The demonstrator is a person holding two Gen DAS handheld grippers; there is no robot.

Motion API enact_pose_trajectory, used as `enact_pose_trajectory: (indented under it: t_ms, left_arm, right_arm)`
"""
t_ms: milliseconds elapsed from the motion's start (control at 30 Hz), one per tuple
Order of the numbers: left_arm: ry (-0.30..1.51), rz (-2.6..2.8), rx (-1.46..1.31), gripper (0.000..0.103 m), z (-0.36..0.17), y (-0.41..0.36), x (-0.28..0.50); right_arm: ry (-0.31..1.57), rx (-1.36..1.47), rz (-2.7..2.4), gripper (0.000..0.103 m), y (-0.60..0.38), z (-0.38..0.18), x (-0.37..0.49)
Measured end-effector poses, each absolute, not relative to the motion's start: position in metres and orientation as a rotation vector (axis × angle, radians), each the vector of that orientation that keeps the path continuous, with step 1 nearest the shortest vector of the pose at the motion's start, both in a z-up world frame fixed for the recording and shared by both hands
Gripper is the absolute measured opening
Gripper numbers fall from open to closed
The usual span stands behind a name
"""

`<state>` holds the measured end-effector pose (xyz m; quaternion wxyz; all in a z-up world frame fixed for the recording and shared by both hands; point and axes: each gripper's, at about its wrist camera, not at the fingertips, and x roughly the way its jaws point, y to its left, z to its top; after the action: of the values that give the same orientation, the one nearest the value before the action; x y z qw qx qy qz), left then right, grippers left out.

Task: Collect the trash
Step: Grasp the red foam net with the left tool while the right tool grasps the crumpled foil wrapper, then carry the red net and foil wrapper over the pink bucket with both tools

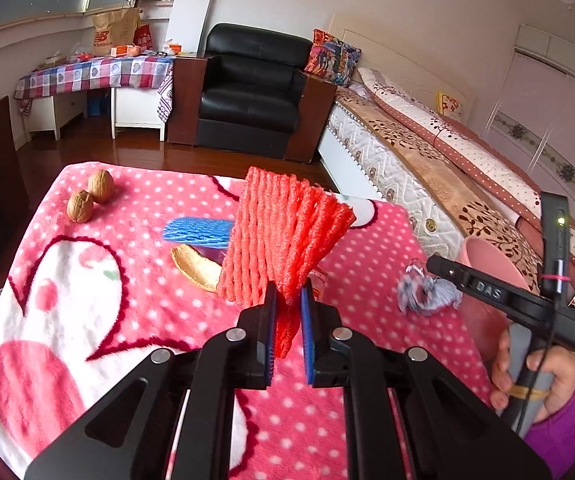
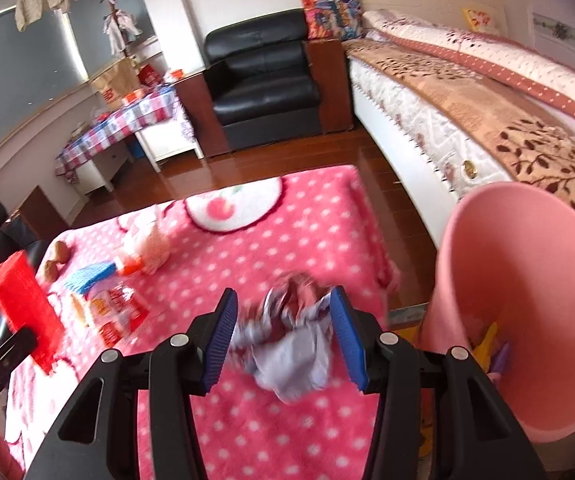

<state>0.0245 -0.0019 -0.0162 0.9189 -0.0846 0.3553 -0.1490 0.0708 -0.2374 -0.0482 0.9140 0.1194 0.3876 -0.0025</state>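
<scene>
My left gripper (image 1: 287,300) is shut on the lower end of a red foam fruit net (image 1: 283,232), which hangs lifted above the pink dotted blanket (image 1: 127,320). The same red net (image 2: 23,304) shows at the far left of the right wrist view. My right gripper (image 2: 283,292) is shut on a crumpled grey-blue wrapper (image 2: 287,344), blurred and held between both blue pads. In the left wrist view that crumpled wrapper (image 1: 423,292) sits at the right gripper's tip, beside the pink bin (image 1: 483,256). The tilted pink bin (image 2: 527,300) holds some yellow and purple scraps.
On the blanket lie two walnuts (image 1: 89,196), a blue foam net (image 1: 197,232), a curved tan peel (image 1: 197,268), a red and white snack wrapper (image 2: 115,312) and a crumpled plastic bag (image 2: 147,248). A bed (image 1: 427,152) runs along the right; a black armchair (image 1: 251,88) stands behind.
</scene>
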Motion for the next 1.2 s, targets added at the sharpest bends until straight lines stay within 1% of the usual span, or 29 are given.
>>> enact_pose_trajectory:
  t_ms: [133,300,333,467,500,567,600,700,1200]
  left_arm:
    - [0.736,-0.314,-0.181,0.011,-0.016,-0.002,0.023]
    - [0.748,-0.317,-0.180,0.011,-0.017,-0.005,0.019]
    - [0.745,-0.322,-0.174,0.011,-0.015,-0.007,0.017]
    - [0.738,-0.335,-0.165,0.011,-0.012,-0.011,0.010]
    - [0.737,-0.338,-0.165,0.011,-0.012,-0.011,0.008]
    - [0.737,-0.347,-0.163,0.011,-0.010,-0.013,0.006]
    - [0.737,-0.350,-0.163,0.011,-0.009,-0.015,0.005]
    - [0.732,-0.364,-0.156,0.011,-0.006,-0.019,0.002]
    - [0.741,-0.486,-0.150,0.011,0.010,-0.064,-0.006]
  right_arm:
    - [0.792,0.253,-0.016,0.048,-0.243,-0.047,0.071]
    - [0.854,0.263,-0.020,0.048,-0.246,-0.062,0.076]
    - [0.874,0.276,-0.010,0.046,-0.247,-0.067,0.077]
    - [0.891,0.325,0.027,0.028,-0.246,-0.074,0.071]
    - [0.892,0.332,0.035,0.026,-0.246,-0.073,0.069]
    - [0.888,0.334,0.049,0.010,-0.245,-0.071,0.064]
    - [0.886,0.337,0.056,0.006,-0.245,-0.069,0.060]
    - [0.863,0.355,0.068,0.003,-0.246,-0.062,0.046]
    - [0.733,0.402,0.093,0.003,-0.263,-0.018,-0.015]
